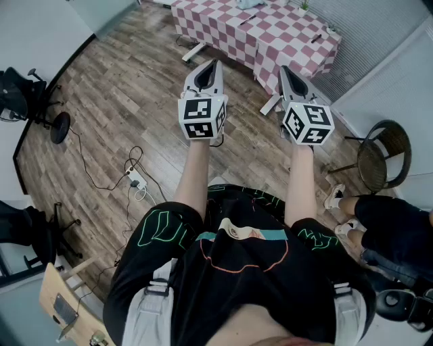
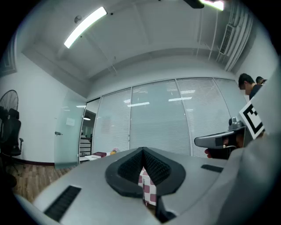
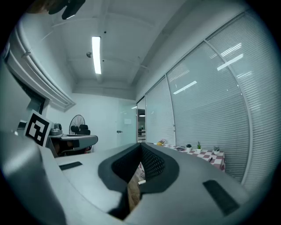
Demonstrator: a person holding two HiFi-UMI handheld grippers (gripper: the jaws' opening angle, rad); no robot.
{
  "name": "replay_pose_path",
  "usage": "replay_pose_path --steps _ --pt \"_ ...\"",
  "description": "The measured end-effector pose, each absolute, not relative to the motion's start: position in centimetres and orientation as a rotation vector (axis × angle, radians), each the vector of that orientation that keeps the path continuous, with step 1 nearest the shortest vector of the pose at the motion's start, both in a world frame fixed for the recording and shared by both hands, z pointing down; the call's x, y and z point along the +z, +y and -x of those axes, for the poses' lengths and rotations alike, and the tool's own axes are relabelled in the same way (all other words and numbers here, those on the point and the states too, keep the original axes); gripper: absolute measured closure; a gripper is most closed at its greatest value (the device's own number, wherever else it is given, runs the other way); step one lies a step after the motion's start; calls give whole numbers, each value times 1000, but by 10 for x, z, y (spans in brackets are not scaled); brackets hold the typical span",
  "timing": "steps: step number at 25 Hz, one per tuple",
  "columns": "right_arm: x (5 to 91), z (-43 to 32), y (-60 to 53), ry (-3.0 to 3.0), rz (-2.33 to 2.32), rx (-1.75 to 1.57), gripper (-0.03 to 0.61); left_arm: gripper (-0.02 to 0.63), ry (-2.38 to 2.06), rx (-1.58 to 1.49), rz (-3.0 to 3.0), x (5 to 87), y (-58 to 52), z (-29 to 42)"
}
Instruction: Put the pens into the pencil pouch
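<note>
Two small dark sticks, prob. the pens point(image 1: 247, 19), lie slantwise on the checked-cloth table point(image 1: 270, 51) at top centre of head view; pouch can't be made out, so nothing on its contents. Table's well ahead of both tools, right gripper point(image 1: 285, 69) nearer than left gripper point(image 1: 216, 63); both clenched tight, empty.

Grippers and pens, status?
Left gripper shut, empty. Right gripper shut, empty. Checkered table ahead, not reached; pens too small to tell. Path looks open.
</note>
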State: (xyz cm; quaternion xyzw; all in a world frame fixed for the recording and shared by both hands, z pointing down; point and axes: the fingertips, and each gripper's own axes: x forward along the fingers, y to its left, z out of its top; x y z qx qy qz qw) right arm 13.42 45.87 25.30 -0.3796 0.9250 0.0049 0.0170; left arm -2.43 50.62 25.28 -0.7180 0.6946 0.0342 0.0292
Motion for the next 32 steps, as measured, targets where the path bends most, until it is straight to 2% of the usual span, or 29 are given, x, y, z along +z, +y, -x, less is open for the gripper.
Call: replay_pose_path --steps 7,12,32 --pt "253 -127 467 2870 1179 17 592 618 2138 140 2237 254 515 31" --pt "264 -129 464 2803 1216 -173 592 618 2155 123 2242 261 529 40" --pt "288 -121 445 2838 1279 -211 592 618 2245 170 2283 301 513 64"
